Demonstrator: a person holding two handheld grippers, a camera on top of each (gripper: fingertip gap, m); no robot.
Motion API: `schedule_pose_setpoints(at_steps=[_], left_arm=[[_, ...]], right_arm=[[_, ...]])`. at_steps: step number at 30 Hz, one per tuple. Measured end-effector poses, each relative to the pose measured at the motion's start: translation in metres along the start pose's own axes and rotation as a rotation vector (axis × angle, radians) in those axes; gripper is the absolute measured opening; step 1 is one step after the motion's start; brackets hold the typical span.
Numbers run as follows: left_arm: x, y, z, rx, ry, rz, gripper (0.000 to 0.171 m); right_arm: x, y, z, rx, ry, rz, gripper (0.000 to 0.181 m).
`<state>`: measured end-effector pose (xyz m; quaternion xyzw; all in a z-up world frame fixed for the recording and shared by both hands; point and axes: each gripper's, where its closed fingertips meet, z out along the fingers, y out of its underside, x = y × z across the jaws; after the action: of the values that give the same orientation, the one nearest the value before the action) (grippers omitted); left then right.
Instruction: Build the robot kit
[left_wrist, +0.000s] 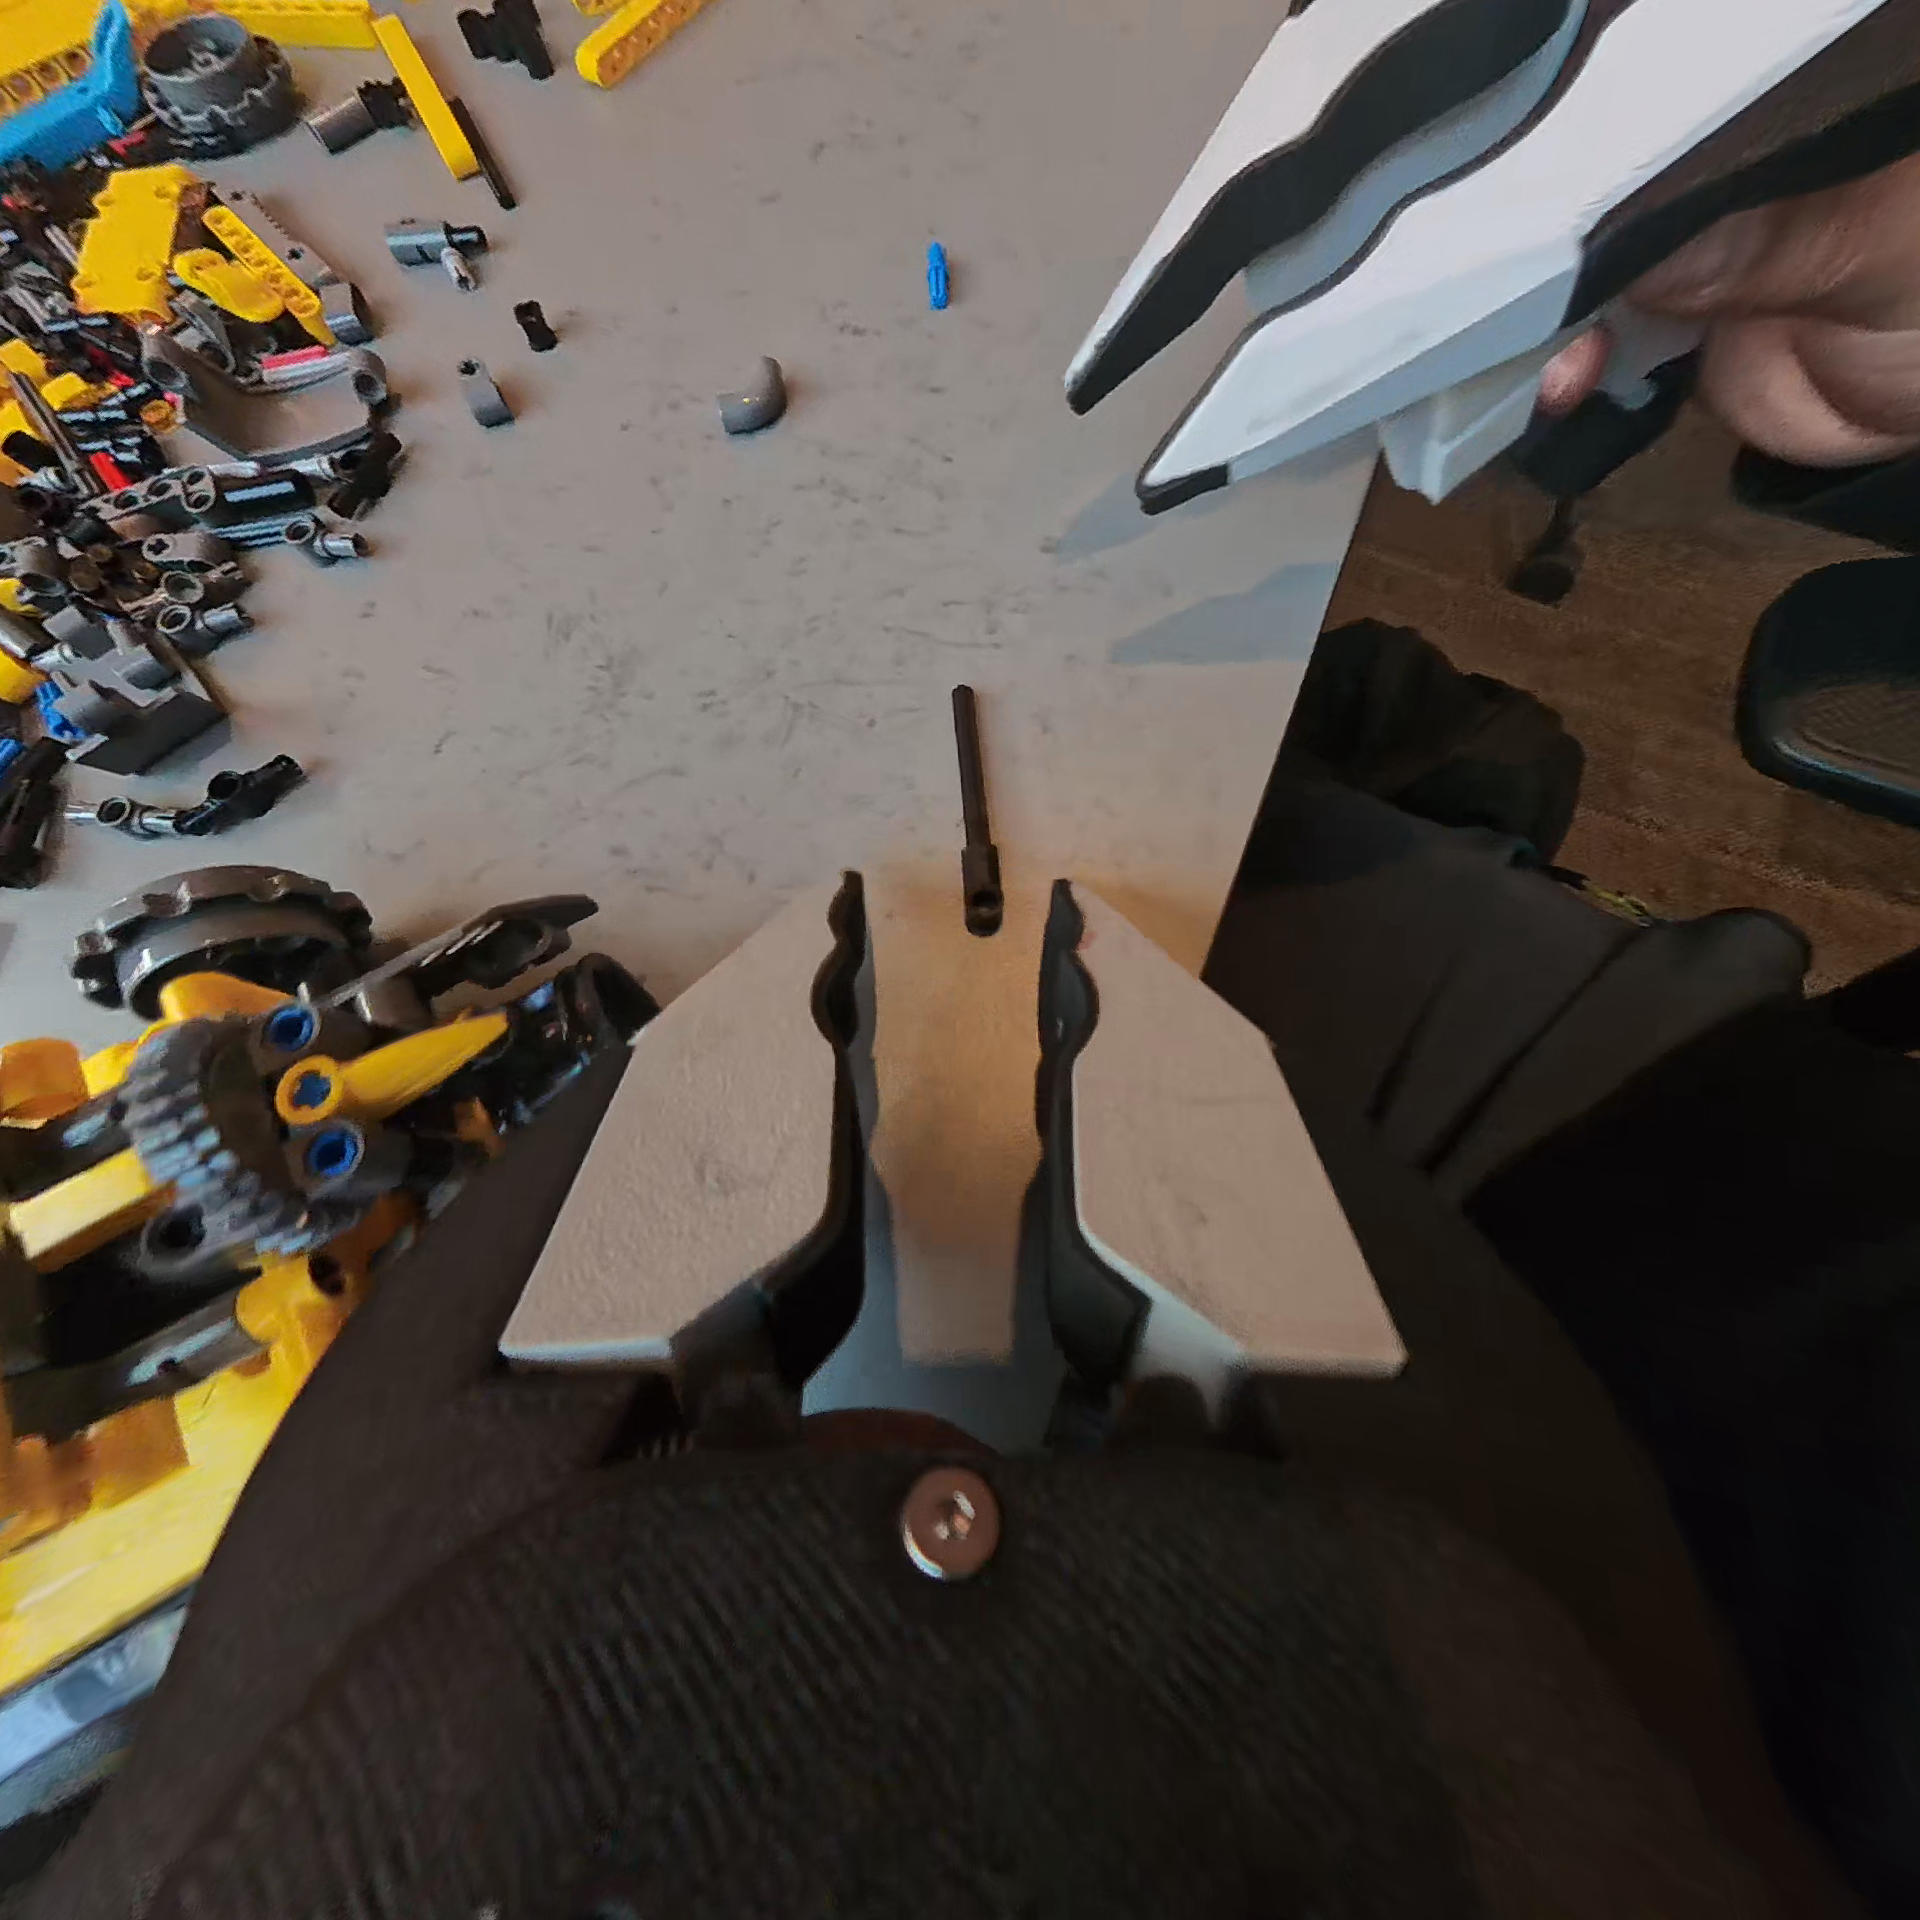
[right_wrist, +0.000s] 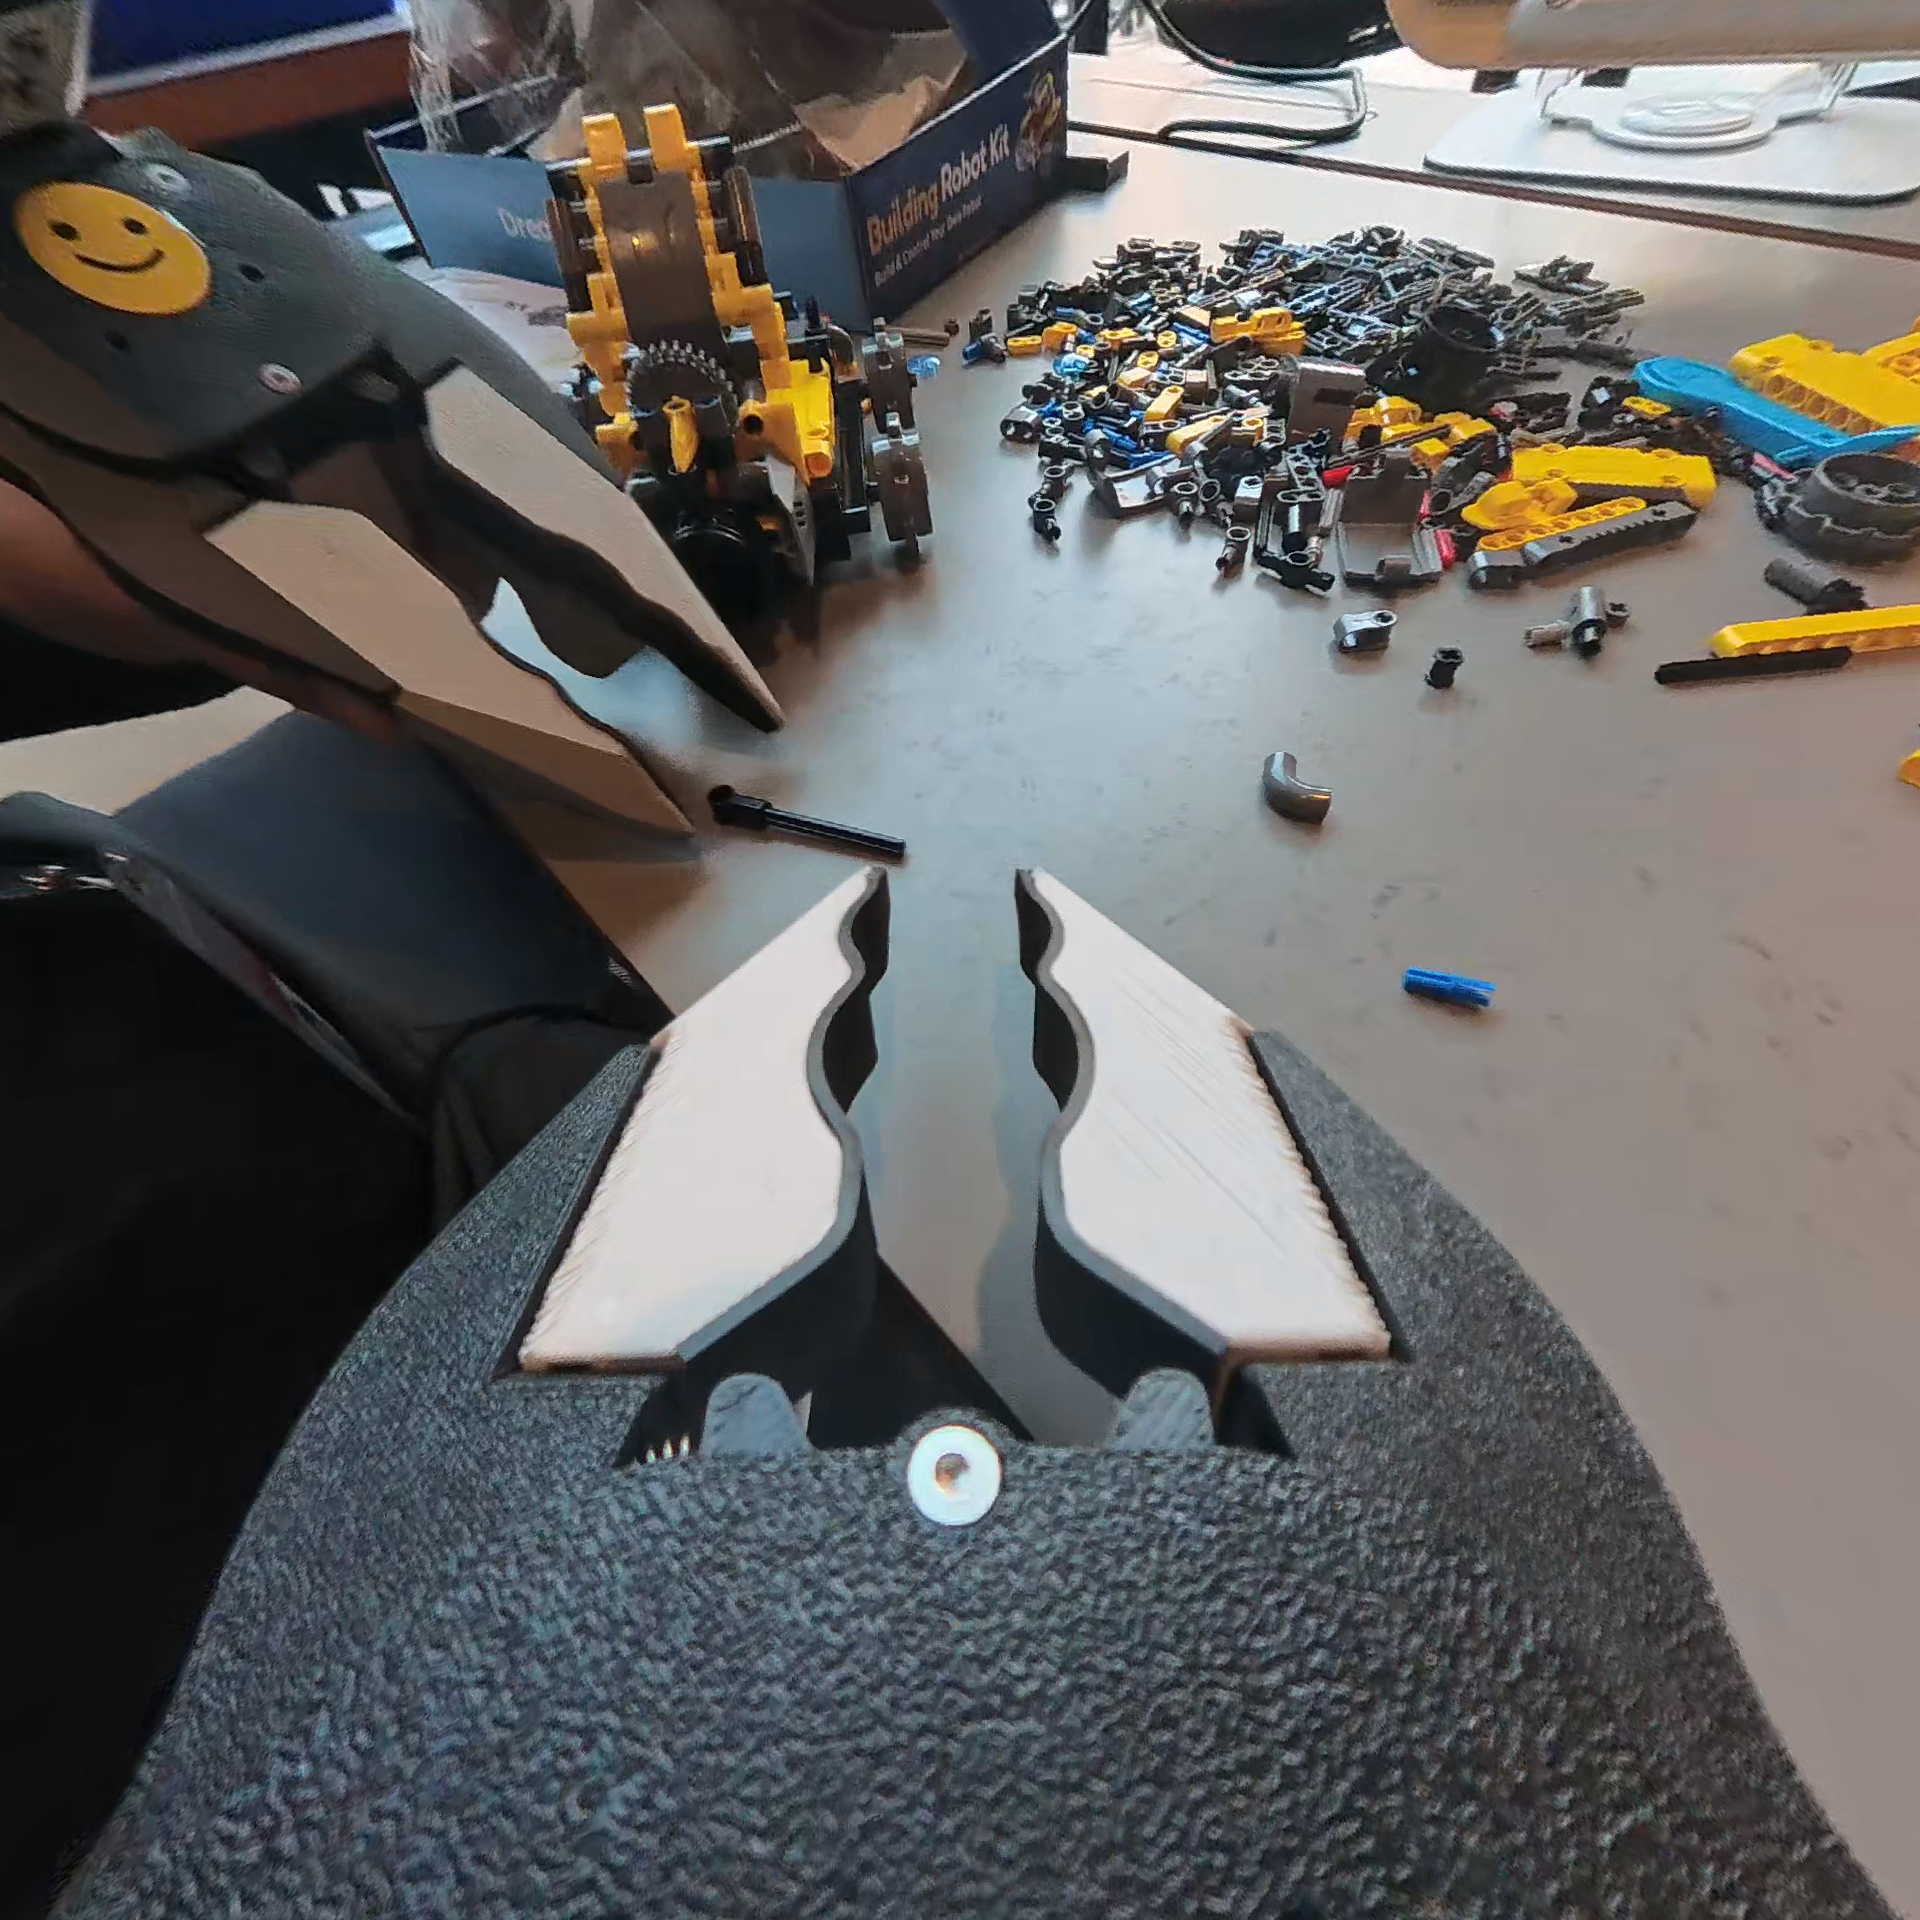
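We hold the left tool (left_wrist: 956, 899) gaping, empty, its tips flanking the socket end of the black axle (left_wrist: 975, 805) lying flat on the worktop (left_wrist: 675, 623). Our right tool (right_wrist: 951, 883), parted and empty, hovers beside the axle's far tip.

Left gripper (left_wrist: 956, 904): black ribbed housing with one silver screw on the centreline; a yellow smiley disc shows on top in the right wrist view. Right gripper (right_wrist: 951, 883): black pebbled housing, one silver screw. Both carry pale, flat-sided fingers (right_wrist: 727, 1164) tapering to points, with wavy black inner pads. Dark sleeves.
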<state>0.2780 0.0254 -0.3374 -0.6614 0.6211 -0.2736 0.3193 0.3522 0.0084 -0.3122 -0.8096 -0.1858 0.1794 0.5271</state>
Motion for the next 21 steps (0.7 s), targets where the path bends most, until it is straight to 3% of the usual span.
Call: schedule_pose_setpoints(at_steps=[6,11,14,18,21], left_arm=[[0.026,0.018,-0.032,0.074,0.054,-0.012,0.041],[0.053,0.041,-0.057,0.163,0.137,-0.012,0.041],[0.058,0.049,-0.062,0.222,0.128,0.037,0.037],[0.057,0.052,-0.067,0.246,0.104,0.094,0.036],[0.048,0.049,-0.076,0.282,0.065,0.107,0.04]], right_arm=[[0.024,-0.01,-0.011,0.083,0.133,-0.033,0.023],[0.052,-0.045,-0.025,0.223,0.251,-0.002,0.032],[0.062,-0.059,-0.017,0.243,0.255,0.032,0.042],[0.066,-0.073,0.001,0.23,0.26,0.001,0.039],[0.063,-0.066,0.02,0.177,0.231,0.013,0.04]])
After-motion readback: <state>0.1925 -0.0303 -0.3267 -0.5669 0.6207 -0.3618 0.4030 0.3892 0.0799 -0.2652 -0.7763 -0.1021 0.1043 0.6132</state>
